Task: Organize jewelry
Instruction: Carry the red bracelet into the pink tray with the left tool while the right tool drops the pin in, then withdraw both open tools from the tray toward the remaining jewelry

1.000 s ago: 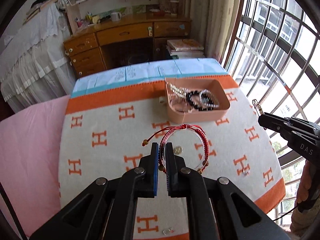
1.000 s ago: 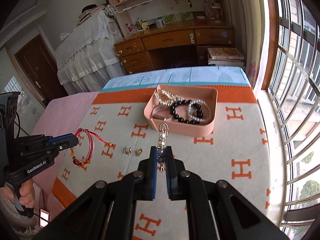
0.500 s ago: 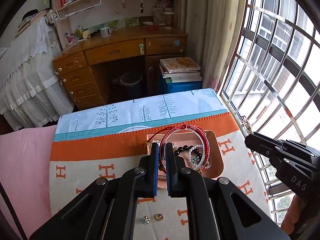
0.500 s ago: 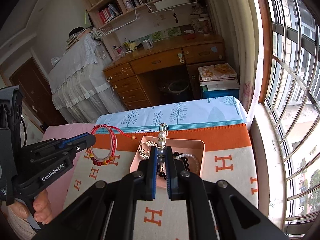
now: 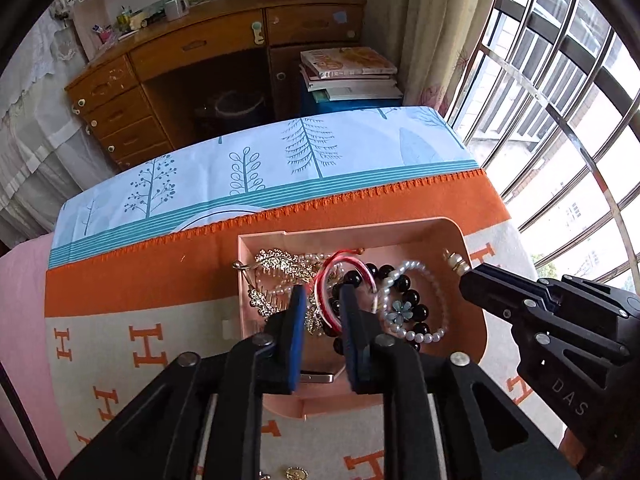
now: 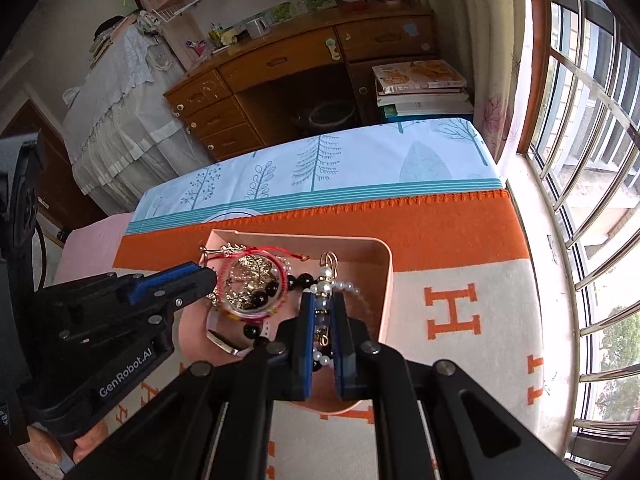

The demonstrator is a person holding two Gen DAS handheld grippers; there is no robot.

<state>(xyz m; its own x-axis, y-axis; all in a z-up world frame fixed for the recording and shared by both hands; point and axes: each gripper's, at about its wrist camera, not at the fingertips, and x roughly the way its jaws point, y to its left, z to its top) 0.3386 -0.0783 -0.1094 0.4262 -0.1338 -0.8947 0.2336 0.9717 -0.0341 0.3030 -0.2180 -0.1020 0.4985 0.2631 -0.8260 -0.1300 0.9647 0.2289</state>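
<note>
A pink tray (image 5: 448,227) (image 6: 385,280) on the orange blanket holds gold hair combs (image 5: 282,266), a black bead bracelet (image 5: 404,292) and a pearl bracelet (image 5: 434,304). My left gripper (image 5: 322,316) (image 6: 216,276) is open over the tray, and the red string bracelet (image 5: 344,264) (image 6: 276,264) lies loose between its fingers on the jewelry. My right gripper (image 6: 323,332) (image 5: 466,276) is open over the tray's right part, with the pearl and gold earring (image 6: 326,280) standing between its fingers.
Small gold and silver pieces (image 5: 296,473) lie on the blanket (image 5: 160,264) near me. Beyond the bed's far edge stand a wooden desk (image 5: 200,52) and a stack of books (image 5: 352,74). Barred windows (image 5: 560,100) run along the right.
Both grippers have come down into the tray and their jaws have parted. The red bracelet and the earring now rest in the tray instead of hanging above it.
</note>
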